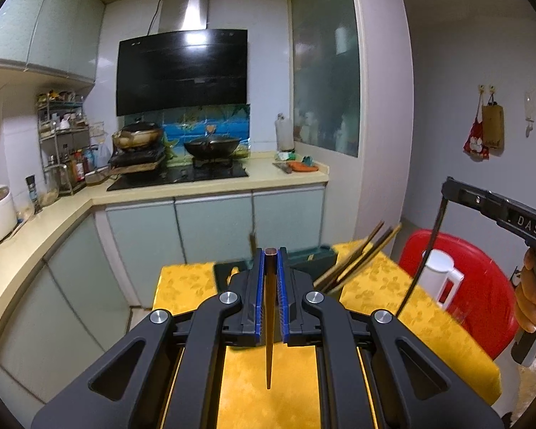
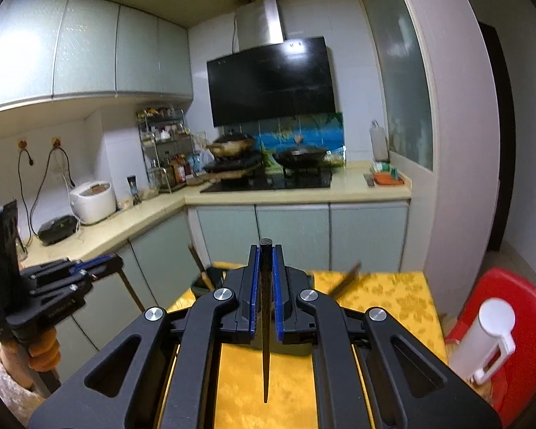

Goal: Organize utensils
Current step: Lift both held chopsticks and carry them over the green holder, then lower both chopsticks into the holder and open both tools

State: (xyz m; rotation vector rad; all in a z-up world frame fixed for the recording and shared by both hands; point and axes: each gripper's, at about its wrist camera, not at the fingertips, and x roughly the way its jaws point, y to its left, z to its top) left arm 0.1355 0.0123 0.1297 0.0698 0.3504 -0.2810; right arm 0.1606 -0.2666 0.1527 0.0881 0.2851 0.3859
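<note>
My left gripper [image 1: 271, 262] is shut on a brown chopstick [image 1: 268, 339], whose thin tip points back toward the camera. It hangs above the yellow-clothed table [image 1: 182, 286]. Just behind it is a dark green utensil holder [image 1: 312, 255] with several chopsticks [image 1: 355, 261] leaning out to the right. My right gripper [image 2: 266, 261] is shut on a black chopstick [image 2: 265, 339], held the same way. In the left wrist view the right gripper [image 1: 448, 187] shows at the right with the black chopstick [image 1: 425, 250] dangling. In the right wrist view the left gripper [image 2: 107, 262] is at the left, and the holder [image 2: 211, 280] peeks out behind the fingers.
A white jug [image 2: 482, 343] stands on a red stool [image 2: 521, 289] right of the table. Beyond the table are pale cabinet doors [image 1: 211, 228] and an L-shaped counter [image 1: 286, 175] with a hob, two woks, a spice rack and a rice cooker [image 2: 93, 200]. A hand [image 1: 532, 304] grips the right tool.
</note>
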